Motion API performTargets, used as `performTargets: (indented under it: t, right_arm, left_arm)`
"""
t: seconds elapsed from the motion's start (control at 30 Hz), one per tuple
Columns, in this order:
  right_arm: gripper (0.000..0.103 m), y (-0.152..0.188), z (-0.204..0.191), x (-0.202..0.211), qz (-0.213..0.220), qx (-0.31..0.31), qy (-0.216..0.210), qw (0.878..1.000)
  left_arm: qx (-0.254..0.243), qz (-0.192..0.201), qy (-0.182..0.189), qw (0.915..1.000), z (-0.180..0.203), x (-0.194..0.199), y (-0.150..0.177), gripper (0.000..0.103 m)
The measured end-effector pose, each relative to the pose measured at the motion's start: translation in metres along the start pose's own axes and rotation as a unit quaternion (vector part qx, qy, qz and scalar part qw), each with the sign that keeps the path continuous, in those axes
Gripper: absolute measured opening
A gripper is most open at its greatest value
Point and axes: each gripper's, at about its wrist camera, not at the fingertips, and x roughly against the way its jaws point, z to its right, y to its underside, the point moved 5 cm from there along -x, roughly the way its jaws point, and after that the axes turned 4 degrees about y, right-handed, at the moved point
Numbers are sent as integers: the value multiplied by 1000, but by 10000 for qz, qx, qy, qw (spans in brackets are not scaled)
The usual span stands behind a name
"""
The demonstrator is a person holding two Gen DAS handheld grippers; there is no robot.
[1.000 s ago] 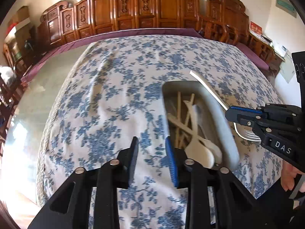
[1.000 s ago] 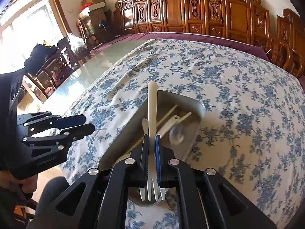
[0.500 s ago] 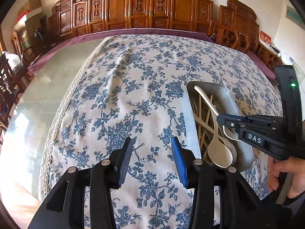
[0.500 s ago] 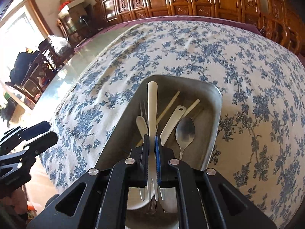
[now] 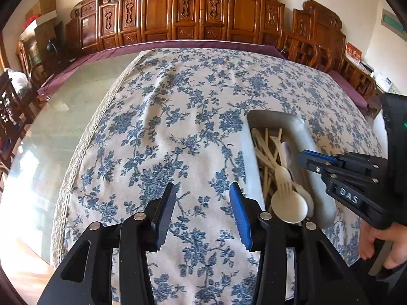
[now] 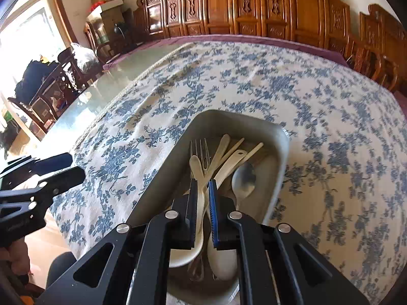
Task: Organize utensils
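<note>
A grey tray (image 6: 277, 137) (image 5: 274, 119) on the floral tablecloth holds several utensils: cream spoons (image 5: 288, 206), a cream fork (image 5: 282, 175), a metal fork (image 6: 201, 150), a metal spoon (image 6: 243, 178) and chopsticks. My right gripper (image 6: 202, 185) hovers just above the tray's near half, jaws slightly apart, with nothing between them; it also shows in the left wrist view (image 5: 309, 158). My left gripper (image 5: 202, 190) is open and empty over the cloth left of the tray; it shows in the right wrist view (image 6: 61, 167).
The blue floral tablecloth (image 5: 178, 117) covers most of a glass-topped table (image 5: 63, 117). Carved wooden chairs (image 5: 203, 17) line the far side. More chairs and clutter (image 6: 51, 81) stand at the left. The table's near edge is just below both grippers.
My right gripper let go of the cream fork, which now lies in the tray, and its jaws opened a little. My left gripper opened wider and drifted left.
</note>
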Motion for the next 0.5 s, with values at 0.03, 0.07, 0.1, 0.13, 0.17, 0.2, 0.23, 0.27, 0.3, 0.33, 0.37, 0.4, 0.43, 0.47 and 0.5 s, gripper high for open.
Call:
performTargets:
  t: [0.03,0.07,0.1,0.13,0.17,0.2,0.23,0.27,0.3,0.33,0.37,0.4,0.43,0.47,0.5]
  right_arm:
    - [13,1,1,7,47,-3,6,10000]
    - [17,2,1,15,105,-6,12,9999]
    - [21,3,2,22,163,1,35,9999]
    - [23,4,3,29,229,17,70,9997]
    - [31,5,4,35,277,20,102,9996]
    - [44,6,6,44,361,-6,159,9992]
    - [52,6,8,50,411,-25,193,9990]
    - [67,8,10,60,507,-39,244,9984]
    - [75,9,12,68,584,-33,295,9978]
    - [78,10,14,76,647,-32,365,9972]
    - [86,11,17,81,688,-39,412,9968]
    - [90,13,20,90,758,-57,465,9960]
    - [95,16,23,96,801,-76,493,9955]
    - [98,18,27,103,850,-100,527,9949]
    - [100,20,30,109,877,-118,565,9945]
  left_arm:
    - [-10,14,10,10000,3,1,0,43]
    - [-20,32,16,10000,5,2,-1,47]
    - [-38,68,36,10000,9,4,-1,49]
    - [-51,85,50,9999,12,6,-2,51]
    - [-65,111,65,9999,15,8,-2,55]
    - [-84,156,51,9998,19,11,-2,63]
    - [-99,204,30,9997,21,14,-3,68]
    - [-115,238,36,9996,24,15,-3,78]
    - [-128,254,75,9996,28,16,-4,86]
    - [-132,247,110,9995,31,17,-3,88]
    - [-134,235,128,9996,34,18,-3,90]
    - [-145,212,140,9996,37,18,-2,92]
    - [-160,201,149,9996,40,19,-1,92]
    - [-193,191,141,9995,45,21,1,93]
    - [-226,188,107,9995,47,22,2,93]
